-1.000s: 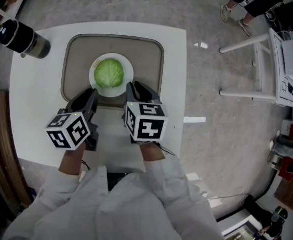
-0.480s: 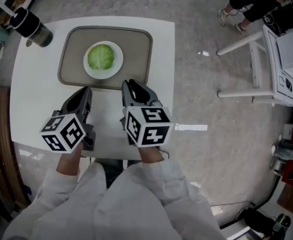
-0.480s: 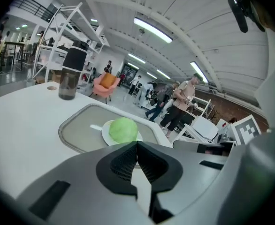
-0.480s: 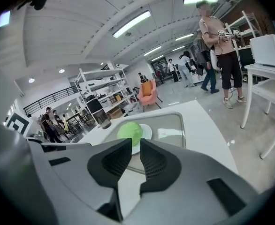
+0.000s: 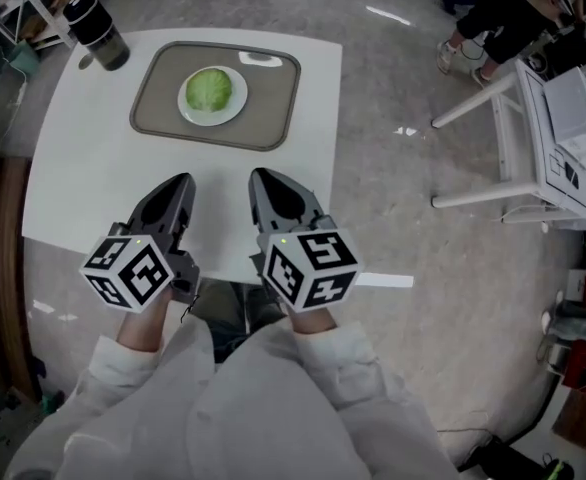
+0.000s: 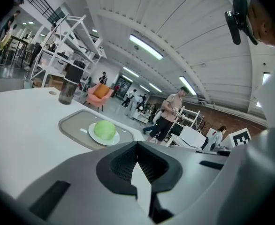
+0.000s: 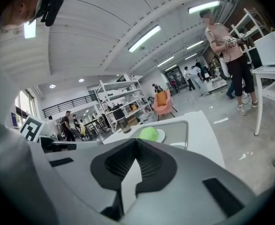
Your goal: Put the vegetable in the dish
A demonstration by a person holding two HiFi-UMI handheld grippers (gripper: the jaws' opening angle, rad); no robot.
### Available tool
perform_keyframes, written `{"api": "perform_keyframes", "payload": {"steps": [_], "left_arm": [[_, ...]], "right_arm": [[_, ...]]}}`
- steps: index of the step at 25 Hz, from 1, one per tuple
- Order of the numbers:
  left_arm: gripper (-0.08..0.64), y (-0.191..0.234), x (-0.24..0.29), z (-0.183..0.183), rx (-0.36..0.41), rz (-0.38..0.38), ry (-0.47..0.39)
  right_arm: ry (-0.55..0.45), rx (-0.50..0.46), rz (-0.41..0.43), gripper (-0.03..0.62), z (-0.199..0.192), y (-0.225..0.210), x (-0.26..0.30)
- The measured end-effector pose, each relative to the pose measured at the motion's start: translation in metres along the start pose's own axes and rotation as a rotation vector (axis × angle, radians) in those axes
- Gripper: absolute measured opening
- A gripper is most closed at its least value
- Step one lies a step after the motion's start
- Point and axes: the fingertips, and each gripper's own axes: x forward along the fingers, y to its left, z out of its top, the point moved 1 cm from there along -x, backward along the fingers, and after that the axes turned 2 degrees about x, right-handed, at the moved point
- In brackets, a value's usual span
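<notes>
A white square table (image 5: 73, 168) stands on a glossy grey stone floor (image 5: 403, 78); long strip lights (image 6: 146, 47) glow overhead.

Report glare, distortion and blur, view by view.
Head view: light streaks glare on the glossy floor, and one on the tray; otherwise sharp. Left gripper view: fisheye bending, dark corners, ceiling lights blown out. Right gripper view: the same.

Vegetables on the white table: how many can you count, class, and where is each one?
1. A green cabbage lies on the white plate, which sits on the tray at the far side of the table. No other vegetable shows; none seems hidden.
</notes>
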Motion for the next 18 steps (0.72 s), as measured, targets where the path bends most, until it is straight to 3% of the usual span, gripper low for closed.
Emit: {"api": "perform_keyframes", "payload": {"steps": [9,18], "left_arm": [[0.008,-0.045,-0.065,-0.033,0.055,-0.035,-0.009],[0.008,-0.069,-0.087,-0.060,0.086,-0.065,0.028]], "right_arm": [[0.010,-0.084,0.078,0.014,-0.024,0.054,-0.068],[0.055,-0.100,0.086,0.014,-0.045,0.061,-0.097]]}}
